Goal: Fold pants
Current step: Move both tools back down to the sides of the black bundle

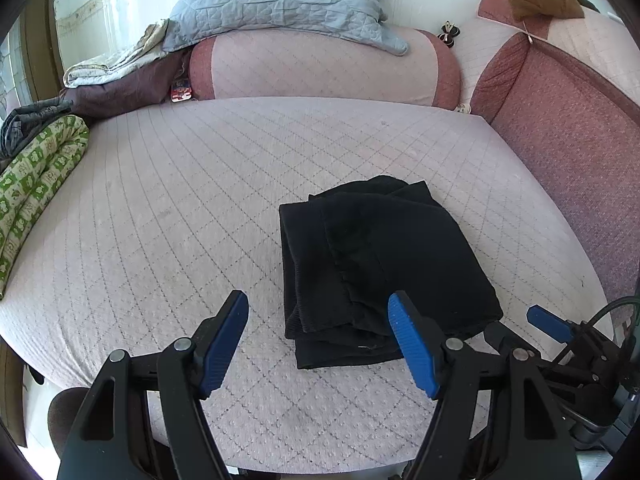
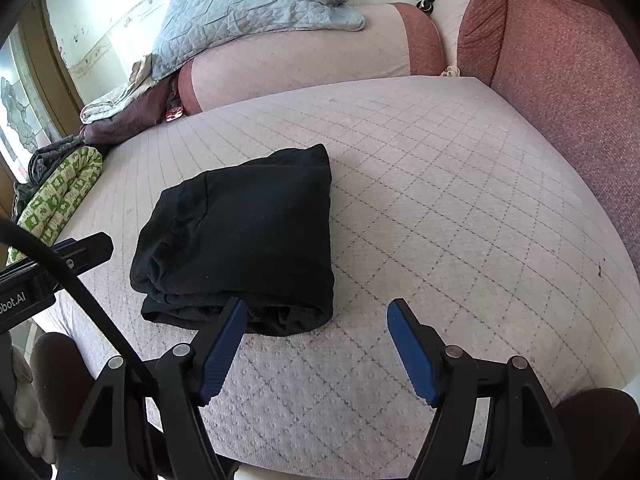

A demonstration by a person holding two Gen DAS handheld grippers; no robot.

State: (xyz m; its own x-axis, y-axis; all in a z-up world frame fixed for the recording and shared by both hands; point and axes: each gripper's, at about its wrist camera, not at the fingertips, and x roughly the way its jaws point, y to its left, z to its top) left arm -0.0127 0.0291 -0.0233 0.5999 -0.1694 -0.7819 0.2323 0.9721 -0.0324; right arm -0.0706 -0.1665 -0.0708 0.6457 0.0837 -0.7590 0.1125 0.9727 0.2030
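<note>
The black pants (image 1: 384,264) lie folded into a compact stack on the quilted pink seat; they also show in the right wrist view (image 2: 244,240). My left gripper (image 1: 318,312) is open and empty, held just in front of the stack's near left corner. My right gripper (image 2: 316,316) is open and empty, in front of the stack's near right corner. The right gripper's blue fingertip (image 1: 548,322) shows at the right edge of the left wrist view. The left gripper's body (image 2: 60,256) shows at the left edge of the right wrist view.
The pink quilted seat (image 1: 180,208) has red bolsters at the back (image 1: 320,68) and right (image 1: 568,128). A light blue quilt (image 1: 280,0) lies on the back bolster. A green patterned roll (image 1: 36,192) and piled cloths (image 1: 112,80) sit at the left.
</note>
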